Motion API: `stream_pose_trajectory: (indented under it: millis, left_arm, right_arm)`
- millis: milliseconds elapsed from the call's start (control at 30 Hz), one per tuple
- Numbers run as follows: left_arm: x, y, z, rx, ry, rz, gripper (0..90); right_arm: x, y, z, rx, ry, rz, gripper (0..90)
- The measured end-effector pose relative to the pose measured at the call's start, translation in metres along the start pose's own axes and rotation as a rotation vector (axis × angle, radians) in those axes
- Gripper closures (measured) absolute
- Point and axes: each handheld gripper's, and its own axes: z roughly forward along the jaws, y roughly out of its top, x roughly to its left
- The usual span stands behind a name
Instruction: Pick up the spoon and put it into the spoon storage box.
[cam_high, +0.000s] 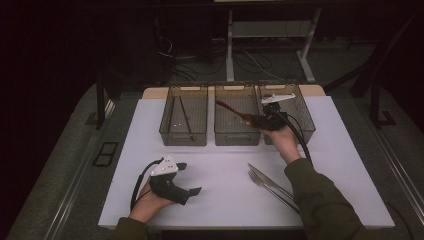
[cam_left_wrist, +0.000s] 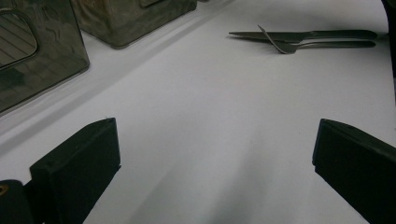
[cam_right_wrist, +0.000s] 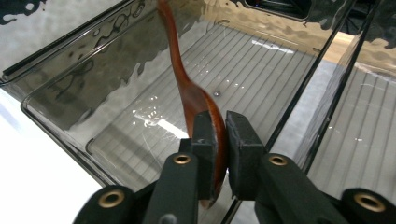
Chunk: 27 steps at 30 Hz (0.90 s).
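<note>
A brown wooden spoon (cam_high: 235, 112) (cam_right_wrist: 187, 84) hangs over the middle clear bin (cam_high: 236, 131) (cam_right_wrist: 65, 88), its handle pointing back left. My right gripper (cam_high: 266, 120) (cam_right_wrist: 219, 140) is shut on the spoon's bowl, just above that bin's right wall. My left gripper (cam_high: 191, 178) (cam_left_wrist: 215, 163) rests low over the white table near the front left, open, with nothing between its jaws. A metal knife (cam_high: 272, 181) (cam_left_wrist: 299, 34) and fork (cam_high: 267, 186) (cam_left_wrist: 317, 45) lie side by side on the table at the front right.
Three clear bins stand in a row at the back of the white mat (cam_high: 225, 175): the left bin (cam_high: 184, 130) holds thin dark sticks, the right bin (cam_high: 300, 107) sits behind my right hand. Cables and desk legs lie on the floor beyond.
</note>
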Motion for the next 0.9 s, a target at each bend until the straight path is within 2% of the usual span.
stream_pose_trajectory:
  millis: [267, 467, 733, 900]
  left_arm:
    - [0.000, 0.000, 0.000, 0.000, 0.000, 0.000, 0.0]
    - [0.000, 0.000, 0.000, 0.001, 0.000, -0.002, 0.0]
    - [0.000, 0.000, 0.000, 0.001, 0.001, -0.003, 0.0]
    - [0.000, 0.000, 0.000, 0.002, -0.001, -0.005, 0.0]
  right_arm:
    - [0.000, 0.001, -0.003, -0.023, 0.036, 0.010, 66.8]
    - [-0.003, 0.002, -0.013, -0.034, 0.080, 0.031, 52.7]
    - [-0.006, 0.000, -0.035, -0.050, 0.140, -0.008, 42.3]
    - [-0.006, -0.007, -0.046, -0.058, 0.176, -0.041, 39.7]
